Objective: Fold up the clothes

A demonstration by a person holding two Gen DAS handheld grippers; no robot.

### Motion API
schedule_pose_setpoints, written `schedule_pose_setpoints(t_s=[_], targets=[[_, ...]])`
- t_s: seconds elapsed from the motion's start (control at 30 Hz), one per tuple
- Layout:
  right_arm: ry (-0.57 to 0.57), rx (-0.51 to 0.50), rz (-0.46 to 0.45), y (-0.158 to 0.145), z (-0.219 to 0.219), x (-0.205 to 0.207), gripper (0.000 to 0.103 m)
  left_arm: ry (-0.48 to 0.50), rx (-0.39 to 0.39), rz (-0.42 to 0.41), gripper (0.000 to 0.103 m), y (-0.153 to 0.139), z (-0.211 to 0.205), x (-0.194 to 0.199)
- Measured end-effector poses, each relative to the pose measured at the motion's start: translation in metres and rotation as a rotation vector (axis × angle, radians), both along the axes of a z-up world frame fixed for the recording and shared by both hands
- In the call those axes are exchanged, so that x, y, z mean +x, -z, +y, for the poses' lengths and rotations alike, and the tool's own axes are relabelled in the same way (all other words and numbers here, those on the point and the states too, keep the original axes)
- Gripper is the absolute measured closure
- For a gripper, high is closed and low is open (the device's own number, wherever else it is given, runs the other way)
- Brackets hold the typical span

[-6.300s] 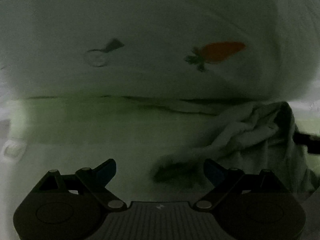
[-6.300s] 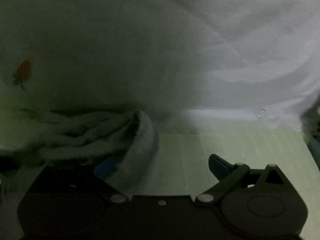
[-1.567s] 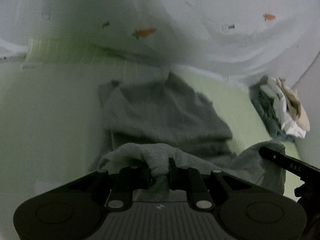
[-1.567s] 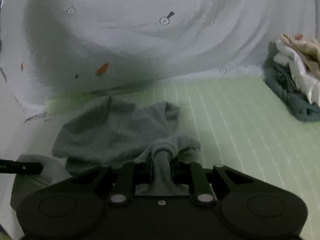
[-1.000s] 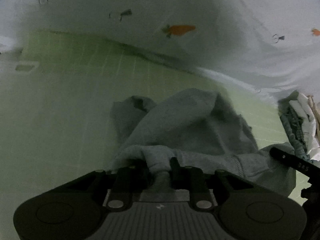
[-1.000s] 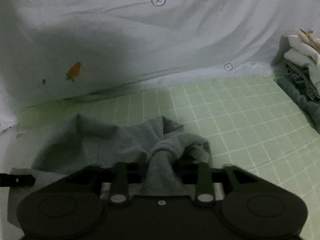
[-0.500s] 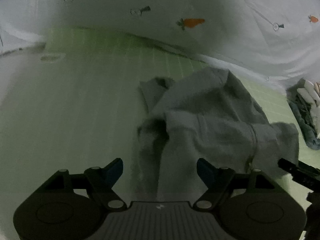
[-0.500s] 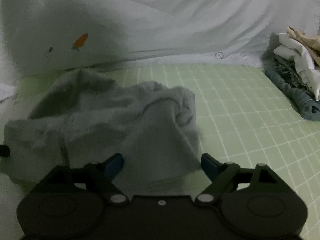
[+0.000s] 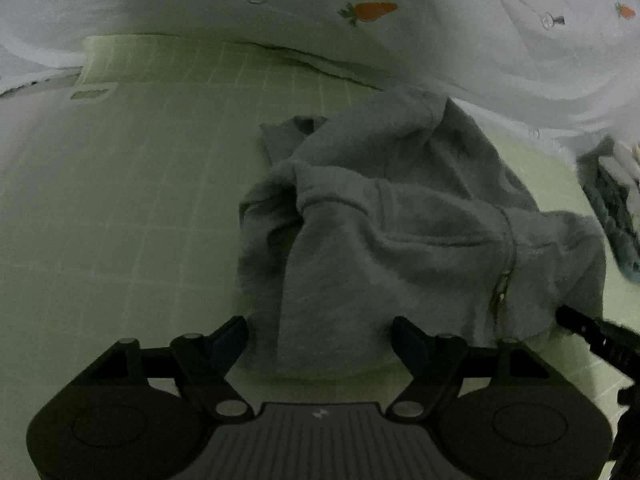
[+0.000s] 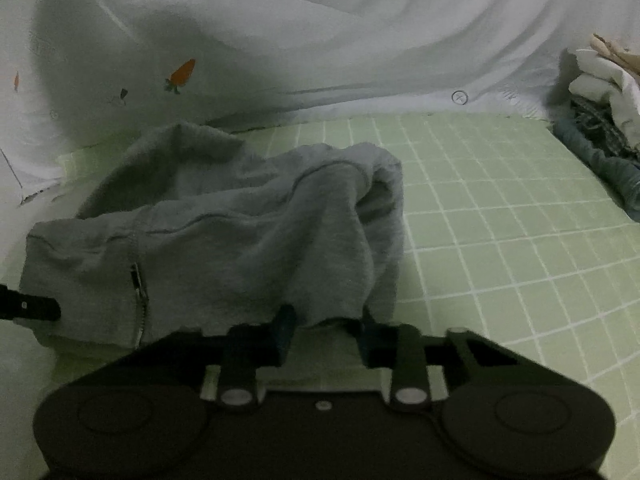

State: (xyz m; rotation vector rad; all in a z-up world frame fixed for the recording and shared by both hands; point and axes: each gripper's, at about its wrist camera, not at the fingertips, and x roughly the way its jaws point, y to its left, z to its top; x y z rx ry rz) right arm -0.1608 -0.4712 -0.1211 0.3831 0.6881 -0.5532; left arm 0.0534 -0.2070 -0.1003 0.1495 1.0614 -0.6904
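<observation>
A grey zip hoodie (image 9: 400, 220) lies crumpled on the green grid mat (image 9: 120, 200), its zipper (image 9: 500, 284) towards the right. My left gripper (image 9: 318, 336) is open just before the hoodie's near hem, which reaches between its wide-spread fingers untouched. In the right wrist view the hoodie (image 10: 240, 240) fills the left half, zipper (image 10: 138, 280) at lower left. My right gripper (image 10: 326, 334) has its jaws drawn narrow, shut on the hoodie's hem at its right side. The left gripper's black tip (image 10: 28, 306) shows at the left edge.
A white sheet with carrot prints (image 9: 372, 10) bulges over the mat's far edge, seen also as the white sheet (image 10: 320, 40). A pile of folded clothes (image 10: 600, 120) sits at the right on the mat (image 10: 500, 220); the same pile (image 9: 616, 192) shows at the right edge.
Both grippers let the hoodie drop onto the mat and opened. Since half a second ago the right gripper has narrowed onto the hem; the left stays open.
</observation>
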Motion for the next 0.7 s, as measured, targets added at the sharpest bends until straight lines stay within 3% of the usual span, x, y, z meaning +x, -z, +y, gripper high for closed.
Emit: schedule_pose_setpoints(t_s=[0.2, 0.27, 0.3, 0.37, 0.5, 0.63, 0.7], targets=[[0.000, -0.001, -0.039, -0.015, 0.000, -0.012, 0.097, -0.011, 0.019, 0.017, 0.054, -0.011, -0.001, -0.003], [-0.026, -0.018, -0.044, -0.021, 0.002, -0.013, 0.097, -0.021, 0.015, 0.030, 0.073, -0.016, 0.002, -0.003], [-0.043, -0.039, -0.038, -0.024, 0.005, -0.012, 0.098, -0.027, 0.013, 0.037, 0.077, -0.019, 0.003, -0.002], [-0.071, -0.075, -0.029, -0.032, 0.009, -0.010, 0.098, -0.024, 0.002, 0.050, 0.093, -0.025, 0.004, -0.001], [-0.085, -0.105, -0.057, -0.059, 0.011, -0.008, 0.098, 0.011, 0.012, 0.036, 0.096, -0.048, 0.002, -0.001], [-0.082, -0.122, -0.100, -0.090, -0.007, 0.004, 0.099, -0.013, -0.112, 0.099, 0.097, -0.081, 0.004, 0.022], [-0.059, -0.136, -0.113, -0.095, -0.022, 0.022, 0.103, -0.017, -0.159, 0.070, 0.097, -0.096, -0.004, 0.041]])
